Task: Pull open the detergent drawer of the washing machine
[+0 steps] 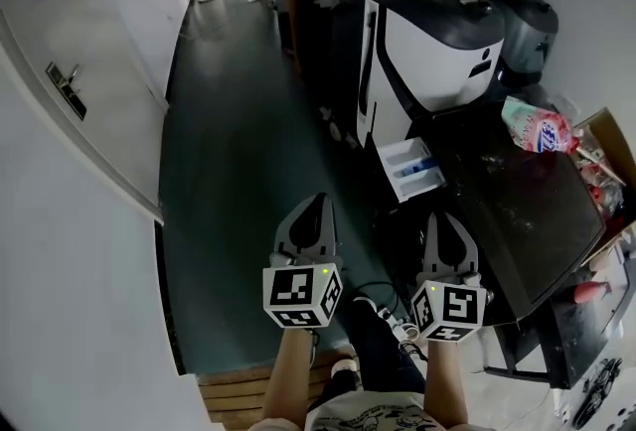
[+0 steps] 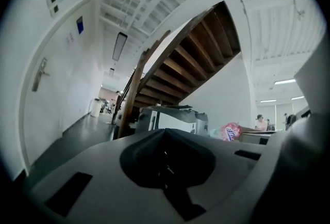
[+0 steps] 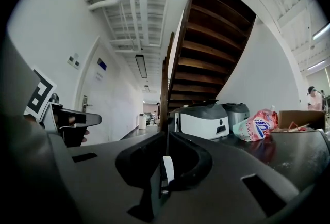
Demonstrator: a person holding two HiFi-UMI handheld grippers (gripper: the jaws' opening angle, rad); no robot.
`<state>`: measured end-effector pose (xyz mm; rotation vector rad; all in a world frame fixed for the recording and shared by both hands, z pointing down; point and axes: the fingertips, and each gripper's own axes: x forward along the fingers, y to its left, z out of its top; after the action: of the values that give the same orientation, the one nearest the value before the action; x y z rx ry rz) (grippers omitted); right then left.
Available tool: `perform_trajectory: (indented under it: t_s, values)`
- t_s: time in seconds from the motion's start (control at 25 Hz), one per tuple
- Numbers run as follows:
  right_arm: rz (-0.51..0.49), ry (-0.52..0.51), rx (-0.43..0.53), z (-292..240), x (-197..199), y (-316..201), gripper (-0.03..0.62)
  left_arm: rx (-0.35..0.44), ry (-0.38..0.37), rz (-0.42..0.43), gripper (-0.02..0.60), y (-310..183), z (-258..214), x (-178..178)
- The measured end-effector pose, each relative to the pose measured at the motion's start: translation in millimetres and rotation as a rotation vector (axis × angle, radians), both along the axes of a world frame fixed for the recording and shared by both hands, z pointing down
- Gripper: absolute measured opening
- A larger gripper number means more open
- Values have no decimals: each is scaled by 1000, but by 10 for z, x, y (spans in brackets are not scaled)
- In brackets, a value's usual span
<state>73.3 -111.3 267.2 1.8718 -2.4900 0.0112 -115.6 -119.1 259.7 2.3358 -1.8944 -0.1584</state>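
Observation:
In the head view the washing machine (image 1: pixel 522 211) is the dark-topped unit at right. Its white detergent drawer (image 1: pixel 412 168), with a blue insert, stands pulled out toward the floor side. My left gripper (image 1: pixel 316 208) and right gripper (image 1: pixel 445 222) are held side by side in front of me, short of the drawer and touching nothing. Both are shut and empty. The left gripper view has that gripper's (image 2: pixel 165 132) jaws closed together, looking level down the hall. In the right gripper view the right gripper's (image 3: pixel 166 134) jaws meet as well.
A white-and-black appliance (image 1: pixel 432 52) stands beyond the washing machine. A pink detergent bag (image 1: pixel 537 129) and a cardboard box (image 1: pixel 608 146) lie on the machine's top. A door with a handle (image 1: pixel 68 89) is at left, a wooden staircase (image 3: pixel 206 47) ahead, and a power strip (image 1: pixel 395 322) on the floor.

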Motion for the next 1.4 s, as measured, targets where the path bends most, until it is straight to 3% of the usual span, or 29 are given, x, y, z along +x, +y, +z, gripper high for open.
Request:
perform_trajectory:
  t_s: [0.16,0.36,0.8,1.4]
  values:
    - [-7,4,24,-160,-10,203,29,55,-86,-38,14,257,-246,-14]
    - [-8,4,43,-286,-3,383,11,81,-137,-69,14,519,-402,-25]
    - [-27,1,76,-446,-55,644,11,101,-175,-127,14,906,-554,-93]
    - [-29,2,85,-493,-96,774,11,98,-181,-121,14,1046,-565,-94]
